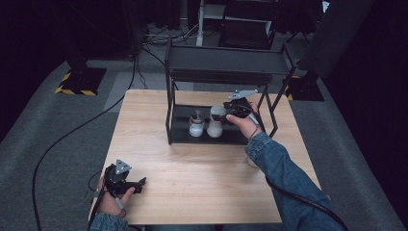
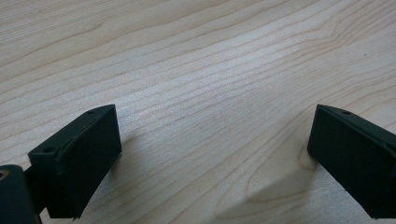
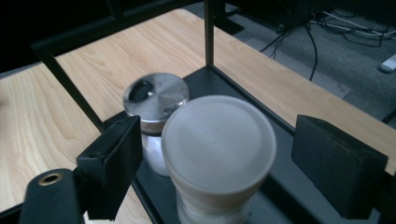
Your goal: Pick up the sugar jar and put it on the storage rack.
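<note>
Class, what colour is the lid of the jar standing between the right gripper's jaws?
White lid, clearest in the right gripper view.

The table is seen by the high view from above its near edge, looking forward and down, with the rack at mid-distance. Bare wood is faced very closely by the left gripper view, between its own jaws. The two jars on the rack's lower shelf are viewed closely from above by the right gripper view, and are shared with the high view
</note>
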The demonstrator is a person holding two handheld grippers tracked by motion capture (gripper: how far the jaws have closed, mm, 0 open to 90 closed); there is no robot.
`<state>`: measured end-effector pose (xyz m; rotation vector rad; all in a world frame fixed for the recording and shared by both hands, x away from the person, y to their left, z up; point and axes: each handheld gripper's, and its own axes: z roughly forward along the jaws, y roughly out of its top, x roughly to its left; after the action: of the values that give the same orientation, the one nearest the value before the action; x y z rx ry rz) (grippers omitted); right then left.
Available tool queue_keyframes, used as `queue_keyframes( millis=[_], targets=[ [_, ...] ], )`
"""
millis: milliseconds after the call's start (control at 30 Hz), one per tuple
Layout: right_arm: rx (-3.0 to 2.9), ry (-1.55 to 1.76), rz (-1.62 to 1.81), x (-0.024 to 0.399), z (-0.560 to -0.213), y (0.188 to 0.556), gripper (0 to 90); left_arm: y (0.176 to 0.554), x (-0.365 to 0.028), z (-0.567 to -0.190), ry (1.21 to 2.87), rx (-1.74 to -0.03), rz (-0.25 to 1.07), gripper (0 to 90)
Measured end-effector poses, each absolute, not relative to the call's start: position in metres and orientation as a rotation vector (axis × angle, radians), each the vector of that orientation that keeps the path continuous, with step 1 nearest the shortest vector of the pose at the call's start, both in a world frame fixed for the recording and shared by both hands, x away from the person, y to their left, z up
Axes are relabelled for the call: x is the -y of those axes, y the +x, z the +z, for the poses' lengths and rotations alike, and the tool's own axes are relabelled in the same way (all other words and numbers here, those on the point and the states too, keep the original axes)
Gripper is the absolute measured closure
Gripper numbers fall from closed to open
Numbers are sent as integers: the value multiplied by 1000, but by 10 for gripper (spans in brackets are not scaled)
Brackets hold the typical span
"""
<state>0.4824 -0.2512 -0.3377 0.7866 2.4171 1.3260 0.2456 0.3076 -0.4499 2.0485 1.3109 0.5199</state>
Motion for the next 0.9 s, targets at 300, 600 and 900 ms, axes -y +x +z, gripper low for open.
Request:
queue_keyframes(
  millis=[300,600,900],
  targets=[
    [-2375,785,1345,266,-319,465,157,246,-308,-450,2050,-1308,518,28],
    [-2361,764,1367,280,-305,448,157,246,-308,-450,2050,-1308,517,27],
    [-2338,760,1365,297,-295,432,158,246,-308,-450,2049,-1308,517,26]
  ],
)
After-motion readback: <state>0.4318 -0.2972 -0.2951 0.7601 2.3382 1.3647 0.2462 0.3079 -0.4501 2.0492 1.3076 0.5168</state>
